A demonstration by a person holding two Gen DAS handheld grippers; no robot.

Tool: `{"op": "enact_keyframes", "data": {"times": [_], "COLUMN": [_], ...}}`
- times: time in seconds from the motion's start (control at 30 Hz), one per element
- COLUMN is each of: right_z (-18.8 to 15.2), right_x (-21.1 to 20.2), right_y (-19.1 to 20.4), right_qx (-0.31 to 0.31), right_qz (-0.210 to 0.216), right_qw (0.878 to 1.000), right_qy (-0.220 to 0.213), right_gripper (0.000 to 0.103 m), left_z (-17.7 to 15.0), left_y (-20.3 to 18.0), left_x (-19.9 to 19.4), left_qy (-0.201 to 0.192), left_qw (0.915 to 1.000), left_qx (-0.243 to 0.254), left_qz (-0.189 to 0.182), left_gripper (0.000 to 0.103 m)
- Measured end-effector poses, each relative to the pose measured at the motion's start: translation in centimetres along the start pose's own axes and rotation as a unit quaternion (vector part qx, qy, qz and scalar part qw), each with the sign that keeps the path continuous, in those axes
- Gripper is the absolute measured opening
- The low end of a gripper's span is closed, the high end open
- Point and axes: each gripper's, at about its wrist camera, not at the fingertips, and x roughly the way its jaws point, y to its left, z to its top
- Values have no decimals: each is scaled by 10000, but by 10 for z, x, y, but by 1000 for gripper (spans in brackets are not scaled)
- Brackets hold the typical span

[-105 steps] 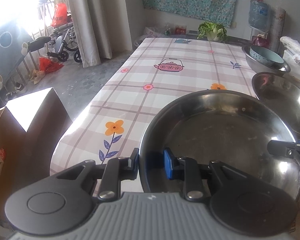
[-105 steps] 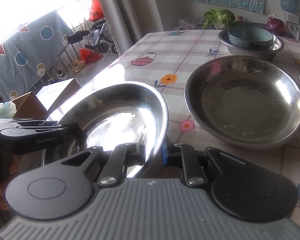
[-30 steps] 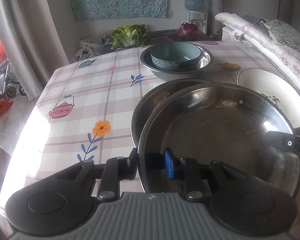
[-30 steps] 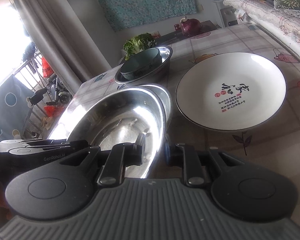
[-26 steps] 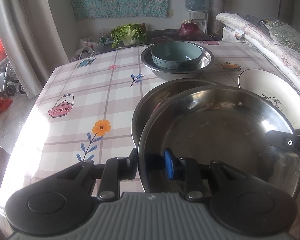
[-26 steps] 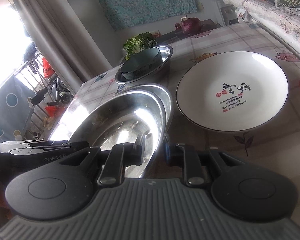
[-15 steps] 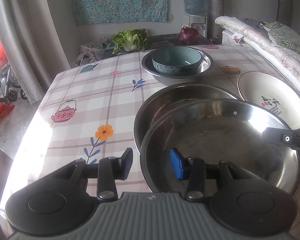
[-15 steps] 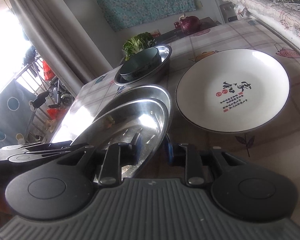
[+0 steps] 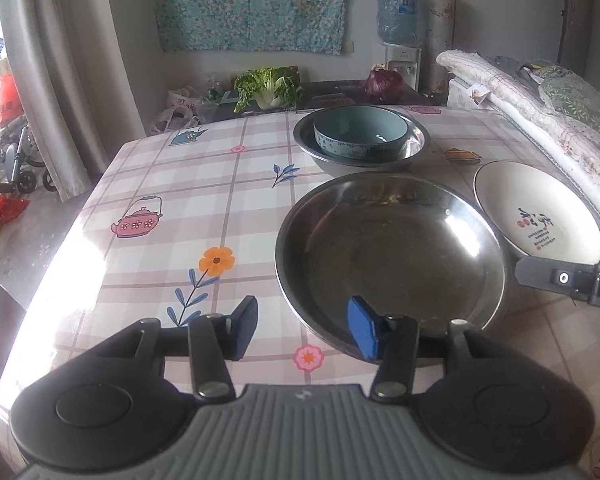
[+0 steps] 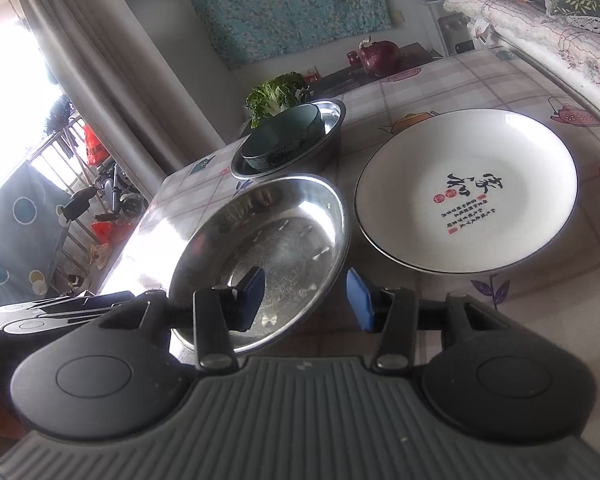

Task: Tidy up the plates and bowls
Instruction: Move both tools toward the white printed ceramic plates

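A wide steel basin (image 9: pixel 392 256) lies on the checked tablecloth, nested in a second steel basin of the same size. My left gripper (image 9: pixel 304 328) straddles its near left rim. The jaws are opening and the pads stand clear of the metal. My right gripper (image 10: pixel 305 300) straddles the basin's (image 10: pixel 268 240) right rim. Its jaws are opening too, with no pad on the rim. A white plate (image 10: pixel 466 192) with red and black writing lies just right of the basin. Behind, a teal bowl (image 9: pixel 358 130) sits inside a smaller steel bowl (image 9: pixel 418 142).
A cabbage (image 9: pixel 270 88) and a red onion (image 9: pixel 384 84) lie beyond the table's far edge. Folded bedding (image 9: pixel 540 120) runs along the right side. The table's left edge (image 9: pixel 72 236) drops to the floor by a curtain (image 9: pixel 64 80).
Both grippers have opened and let go of the upper basin. It has settled down into the lower basin, so the two rims now line up.
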Motion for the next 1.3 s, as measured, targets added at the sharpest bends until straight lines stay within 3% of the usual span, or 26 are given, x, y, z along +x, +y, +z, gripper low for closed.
{"op": "enact_keyframes", "data": {"times": [0.2,0.33,0.67,0.83,1.0,1.17,1.3], "right_z": [-1,-3,-11,-3,16,40,60], "right_x": [-8,-22,-66,-88,-97,-90,-74], "right_y": [1,-2,-42,-75,-108,-133,-147], "right_qx": [4,-33,108,67,44,65,91], "right_qz": [65,33,-469,-831,-1124,-1150,-992], "right_qw": [9999,9997,9972,9937,9898,9896,9932], "right_qy": [-89,-229,-575,-751,-875,-863,-599], "right_gripper": [47,48,49,51,57,57,57], "left_z": [-4,-5,-2,5,11,14,13], "left_y": [-8,-21,-76,-103,-123,-147,-158], "left_x": [-12,-22,-29,-26,-20,-8,3], "left_qy": [-129,-286,-380,-383,-635,-570,-366], "left_qw": [9998,9989,9932,9902,9875,9875,9876], "left_qx": [-8,38,256,129,-382,-320,-321], "left_qz": [-123,-359,-1067,-1336,-1394,-1435,-1490], "left_gripper": [57,66,76,76,75,67,61]}}
